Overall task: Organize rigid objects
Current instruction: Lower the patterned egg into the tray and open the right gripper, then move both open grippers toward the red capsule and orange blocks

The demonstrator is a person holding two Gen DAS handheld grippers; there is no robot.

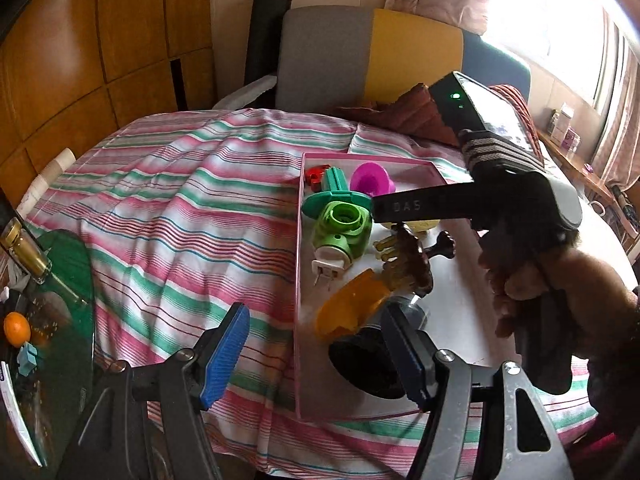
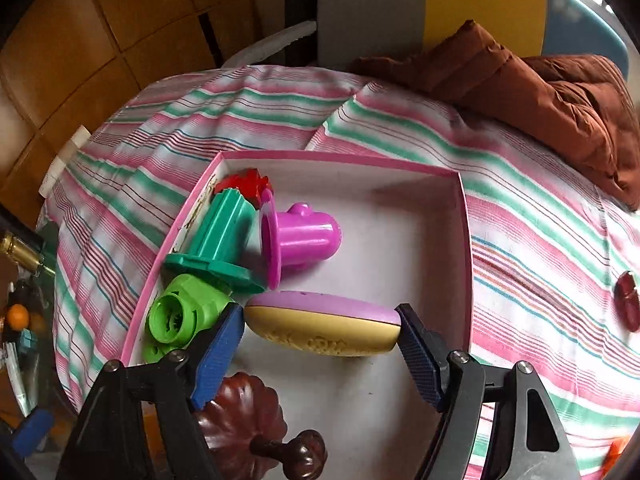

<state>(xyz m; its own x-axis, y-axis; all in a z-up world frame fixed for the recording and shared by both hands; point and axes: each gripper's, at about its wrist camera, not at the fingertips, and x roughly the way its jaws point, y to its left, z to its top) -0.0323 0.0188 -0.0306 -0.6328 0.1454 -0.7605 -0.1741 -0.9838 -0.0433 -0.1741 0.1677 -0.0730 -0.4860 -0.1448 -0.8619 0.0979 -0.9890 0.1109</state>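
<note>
1. The right tool [image 2: 320, 344] has its two blue pads pressed on the ends of an oval purple-and-cream piece [image 2: 324, 326], gripping it across its long axis just above the floor of the pink-rimmed box [image 2: 466, 240].
2. Ahead of that tool and slightly left, a magenta cup-shaped piece [image 2: 300, 240] lies on its side in the box; left of it rests a teal flanged piece [image 2: 218, 240], with a red piece [image 2: 244, 182] beyond it in the far corner.
3. Just left of the right tool's left pad, a lime-green piece [image 2: 180, 318] sits against the box's left wall.
4. Below the right tool, close to the camera, a dark brown ribbed lid with a knob [image 2: 248, 420] lies in the box.
5. Off to the right of that tool, a dark red object [image 2: 628, 298] lies on the striped cloth [image 2: 540, 248] outside the box.
6. The left tool [image 1: 316, 344] stands open with nothing between its pads, hovering over the near left edge of the box; an orange translucent piece [image 1: 348, 312] and a black round piece [image 1: 364, 364] lie between its fingers' lines of sight.
7. Right of the left tool, a person's hand [image 1: 532, 280] grasps the other tool's handle.
</note>
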